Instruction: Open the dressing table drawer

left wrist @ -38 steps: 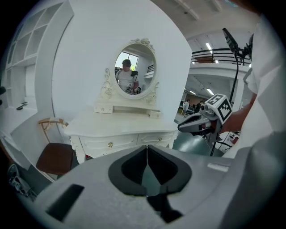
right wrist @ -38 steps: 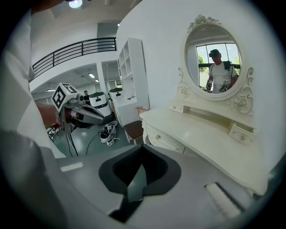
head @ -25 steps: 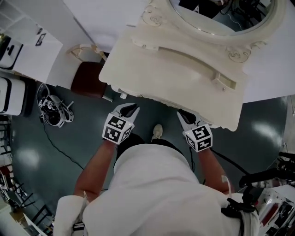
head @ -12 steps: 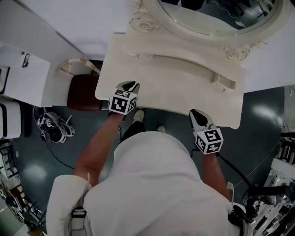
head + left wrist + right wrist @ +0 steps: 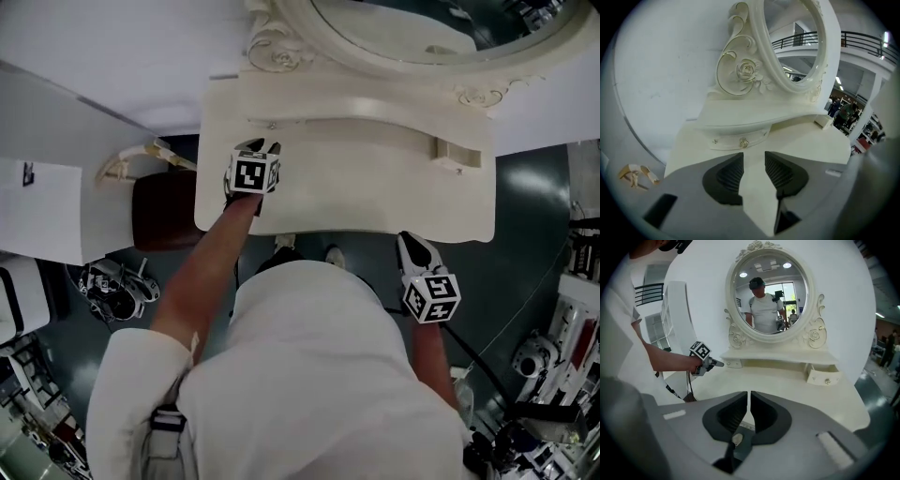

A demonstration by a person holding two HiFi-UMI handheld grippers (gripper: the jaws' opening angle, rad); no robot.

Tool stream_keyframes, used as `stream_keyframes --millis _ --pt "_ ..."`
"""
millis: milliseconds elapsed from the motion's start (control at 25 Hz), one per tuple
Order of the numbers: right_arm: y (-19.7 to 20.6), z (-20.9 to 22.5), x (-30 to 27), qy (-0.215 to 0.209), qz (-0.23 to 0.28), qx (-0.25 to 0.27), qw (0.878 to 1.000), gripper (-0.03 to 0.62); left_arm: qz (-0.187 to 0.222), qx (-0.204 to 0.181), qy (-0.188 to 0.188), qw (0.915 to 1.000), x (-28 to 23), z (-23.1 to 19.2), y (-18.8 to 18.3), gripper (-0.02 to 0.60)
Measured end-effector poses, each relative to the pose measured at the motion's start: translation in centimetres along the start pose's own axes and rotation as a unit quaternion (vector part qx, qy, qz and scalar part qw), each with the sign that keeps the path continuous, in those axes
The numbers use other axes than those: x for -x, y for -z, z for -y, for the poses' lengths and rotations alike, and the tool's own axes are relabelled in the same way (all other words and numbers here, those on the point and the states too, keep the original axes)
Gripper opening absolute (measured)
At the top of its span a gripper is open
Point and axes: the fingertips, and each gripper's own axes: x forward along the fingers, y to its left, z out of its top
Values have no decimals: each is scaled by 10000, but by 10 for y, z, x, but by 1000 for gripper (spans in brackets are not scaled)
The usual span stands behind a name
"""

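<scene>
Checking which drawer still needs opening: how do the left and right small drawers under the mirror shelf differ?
The left drawer sits flush under the shelf, while the right drawer juts out over the tabletop. The left tool points at the left drawer, jaws opening with nothing between them; the right drawer has no tool near it, the right tool sitting at the table's front edge. Both are small and cream, each with a front knob.

Left gripper (image 5: 753, 158) jaws are opening, nothing between them, just bare tabletop (image 5: 811, 145) underneath. Small drawer (image 5: 729, 140) with its knob (image 5: 744, 142) sits mid-frame right above the jaws, rose-carved mirror frame (image 5: 746, 70) up top.
</scene>
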Motion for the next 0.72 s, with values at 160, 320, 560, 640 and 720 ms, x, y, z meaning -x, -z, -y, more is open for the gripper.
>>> stream_keyframes --millis 160,320,560,640,720 --pt "3 0 -3 219 -43 -219 9995 25 -28 57 -83 9999 -20 -13 -12 164" --pt "4 -2 -6 360 -71 -327 9988 25 -75 201 -126 9997 -32 -22 -18 172" --pt "5 0 -11 465 -185 -404 9979 25 -94 253 -22 9996 -46 -21 -23 156" --pt "5 -1 -13 474 -221 -402 9978 24 -117 320 -1 9994 -51 -22 -22 140" --pt "5 -1 -13 482 -244 -395 9978 23 -156 413 -20 9990 -52 -24 -21 122"
